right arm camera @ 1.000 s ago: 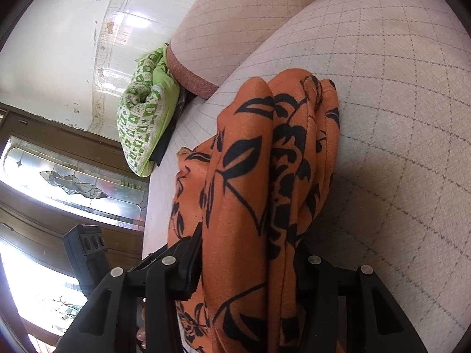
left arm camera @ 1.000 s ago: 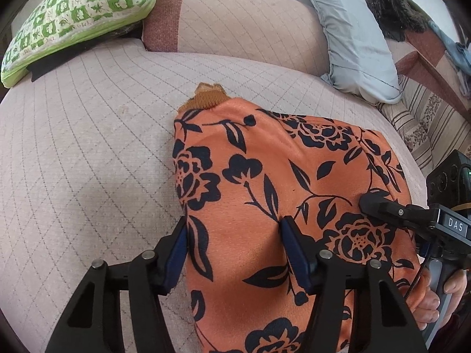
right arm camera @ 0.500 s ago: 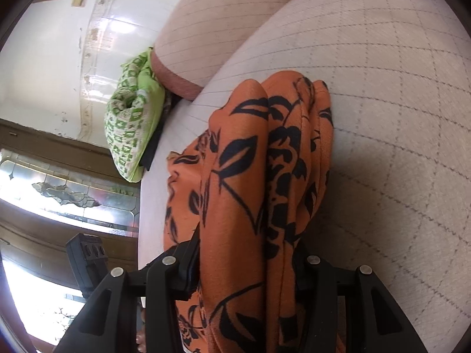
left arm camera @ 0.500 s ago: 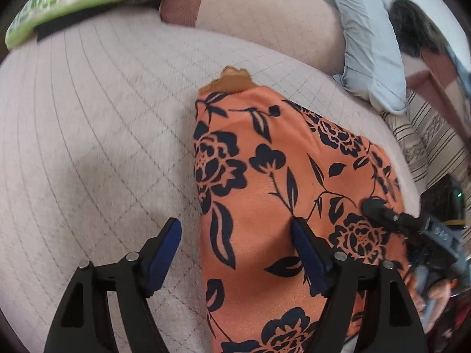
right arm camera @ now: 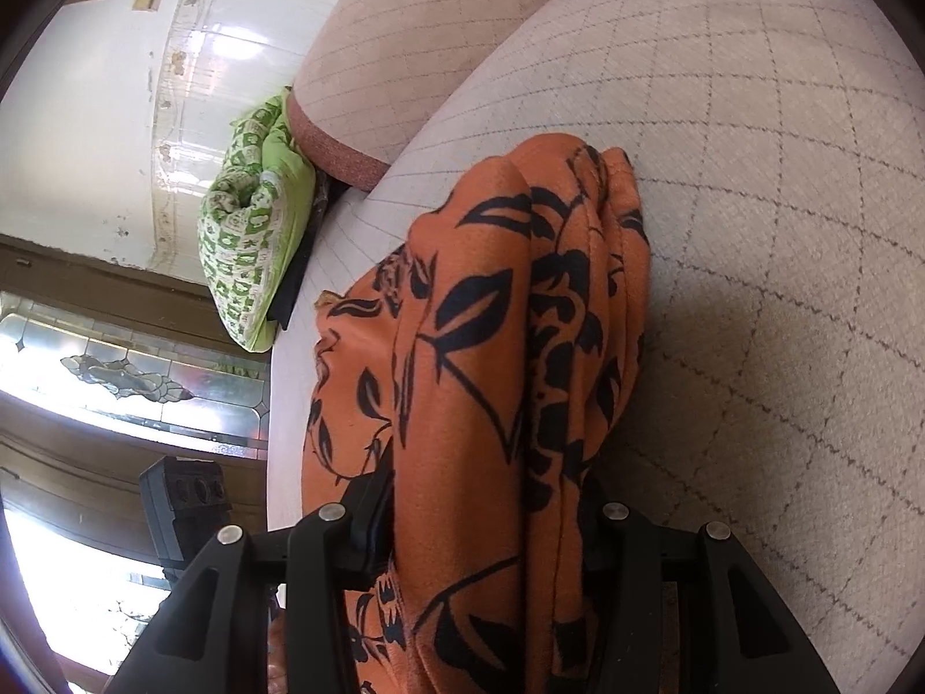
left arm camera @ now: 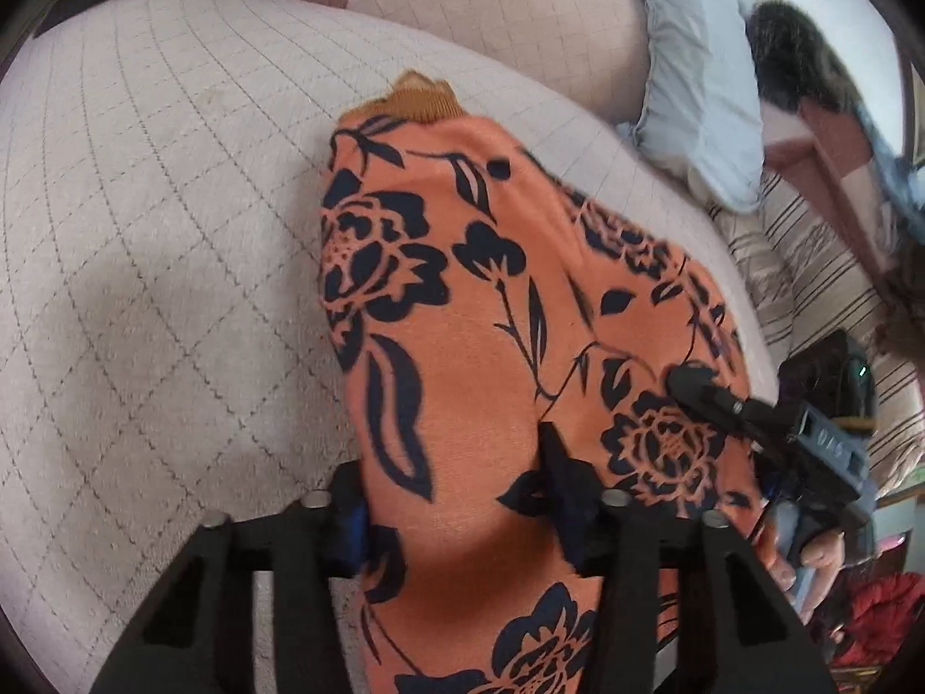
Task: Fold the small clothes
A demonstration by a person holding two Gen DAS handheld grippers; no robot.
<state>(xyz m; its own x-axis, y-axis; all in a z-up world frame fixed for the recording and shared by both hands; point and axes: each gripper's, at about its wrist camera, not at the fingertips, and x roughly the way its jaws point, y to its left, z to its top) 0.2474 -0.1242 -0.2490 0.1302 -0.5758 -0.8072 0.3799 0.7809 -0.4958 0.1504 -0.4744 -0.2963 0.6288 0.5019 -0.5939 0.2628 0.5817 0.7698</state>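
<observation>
An orange garment with a dark floral print (left arm camera: 491,301) lies folded lengthwise on the quilted beige sofa seat (left arm camera: 144,231), its brown collar (left arm camera: 422,101) at the far end. My left gripper (left arm camera: 457,497) straddles the near left edge of the garment. Its jaws are closing, and the fabric bulges between the blue pads. In the right wrist view the garment (right arm camera: 480,318) is bunched into a thick ridge, and my right gripper (right arm camera: 485,497) is shut on it. One finger of the right gripper (left arm camera: 711,393) shows in the left view, lying on the cloth's right side with a hand behind it.
The sofa backrest (left arm camera: 491,17) rises behind the seat. A light blue pillow (left arm camera: 694,87) and a striped cloth (left arm camera: 809,266) lie to the right. At the far left end is a green patterned cushion (right arm camera: 248,243). A stained-glass door (right arm camera: 115,376) stands past the sofa's edge.
The left jaws spread wide off the garment's left edge, then closed in on it again, and the left view tipped downward. The right gripper kept its hold and stayed put.
</observation>
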